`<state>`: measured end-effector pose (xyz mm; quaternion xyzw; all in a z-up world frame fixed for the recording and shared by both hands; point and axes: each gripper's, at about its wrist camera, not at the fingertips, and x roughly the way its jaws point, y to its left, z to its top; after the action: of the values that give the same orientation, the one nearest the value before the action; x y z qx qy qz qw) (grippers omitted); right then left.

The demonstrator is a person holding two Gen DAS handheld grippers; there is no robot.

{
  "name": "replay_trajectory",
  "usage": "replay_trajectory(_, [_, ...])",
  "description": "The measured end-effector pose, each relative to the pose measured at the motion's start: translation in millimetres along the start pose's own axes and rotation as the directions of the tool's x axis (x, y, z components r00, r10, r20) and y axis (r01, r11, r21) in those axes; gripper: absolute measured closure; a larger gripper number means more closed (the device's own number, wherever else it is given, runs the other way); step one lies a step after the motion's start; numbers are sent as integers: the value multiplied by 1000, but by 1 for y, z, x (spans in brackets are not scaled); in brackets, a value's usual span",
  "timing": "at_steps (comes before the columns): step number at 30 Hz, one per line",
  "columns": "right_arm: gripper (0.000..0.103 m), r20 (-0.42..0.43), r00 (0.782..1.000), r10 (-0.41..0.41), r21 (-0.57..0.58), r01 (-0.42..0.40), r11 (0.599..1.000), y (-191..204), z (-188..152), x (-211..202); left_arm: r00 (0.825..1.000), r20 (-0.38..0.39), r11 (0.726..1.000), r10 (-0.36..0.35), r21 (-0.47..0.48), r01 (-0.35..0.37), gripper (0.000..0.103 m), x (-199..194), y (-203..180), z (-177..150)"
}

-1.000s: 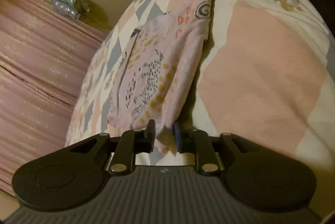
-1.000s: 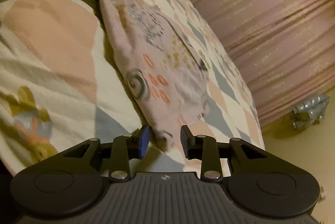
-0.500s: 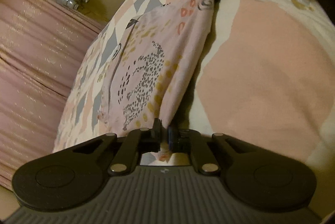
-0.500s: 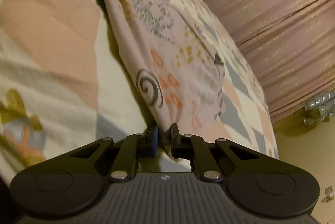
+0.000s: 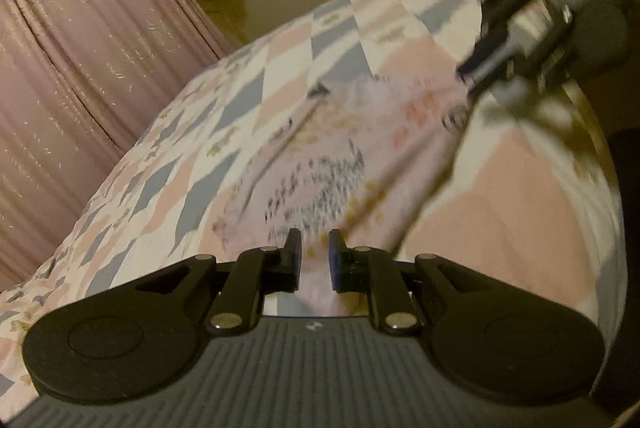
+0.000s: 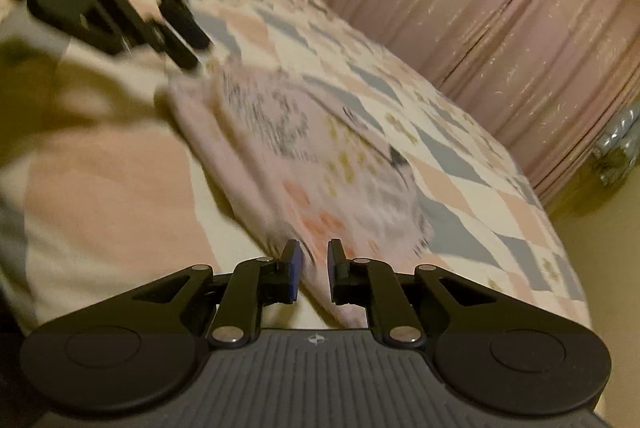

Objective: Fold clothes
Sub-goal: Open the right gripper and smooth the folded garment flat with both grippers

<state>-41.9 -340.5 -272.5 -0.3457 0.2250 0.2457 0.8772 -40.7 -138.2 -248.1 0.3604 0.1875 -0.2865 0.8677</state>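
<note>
Your left gripper (image 5: 313, 256) sits at 6 o'clock in its own view with its jaws standing slightly apart, the pink patterned garment (image 5: 320, 163) running through the gap; the pads do not look pressed onto the cloth, though motion blur keeps me from being sure. Your right gripper (image 6: 314, 262) reads the same way: a narrow gap between the jaws, with a folded edge of the garment passing between them.

The garment lies on the bed (image 5: 500, 211), on the patchwork quilt, stretched lengthwise between your two grippers. From the left wrist it runs up toward 1 o'clock, where the right gripper meets its far end; from the right wrist it runs toward 10 o'clock, where the left gripper stands over the other end. You hold opposite ends, I judge, so the cloth stays taut and its long crease stays straight.

It looks doubled along its length, with a thick layered edge on the side nearer the plain pink patch. That fits either laying down a fold just made or taking hold for another.

The pink curtain (image 6: 500, 7) hangs beyond the bed.
</note>
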Motion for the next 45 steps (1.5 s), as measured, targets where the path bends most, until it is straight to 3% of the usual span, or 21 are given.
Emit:
replay_trajectory(2, [91,25,999,20,39,-21,999,2,9,9,1000,14,1000,-5,-9,5,90,8,-1,8])
replay_trajectory(4, [91,51,998,39,78,-42,996,4,18,17,1000,-27,1000,-6,8,6,90,23,-6,2])
replay_trajectory(8, [92,-18,998,65,62,-64,996,7,6,39,995,-104,999,-7,42,11,90,53,-14,-11])
replay_trajectory(13, [91,7,998,60,112,-61,992,-8,4,32,990,-141,1000,16,-11,-18,90,44,8,-38])
replay_trajectory(17, [91,31,998,54,156,-58,986,-20,2,24,993,-104,997,59,-45,-64,90,30,25,-30])
replay_trajectory(22, [91,61,997,44,209,-56,976,-36,1,15,998,-58,998,20,-66,-24,90,44,26,-3])
replay_trajectory(27, [91,38,994,99,182,-104,978,-29,12,46,992,-123,999,-22,-45,17,89,76,15,2])
replay_trajectory(31, [91,-15,997,70,168,-66,984,-32,3,62,988,-148,996,-40,-80,28,89,87,20,1])
replay_trajectory(37, [91,-57,998,-5,241,18,970,-58,-20,56,987,-155,996,-49,-85,36,89,89,22,1])
replay_trajectory(45, [91,-75,997,-13,249,31,968,-60,-23,53,986,-159,995,-44,-96,29,89,90,23,1])
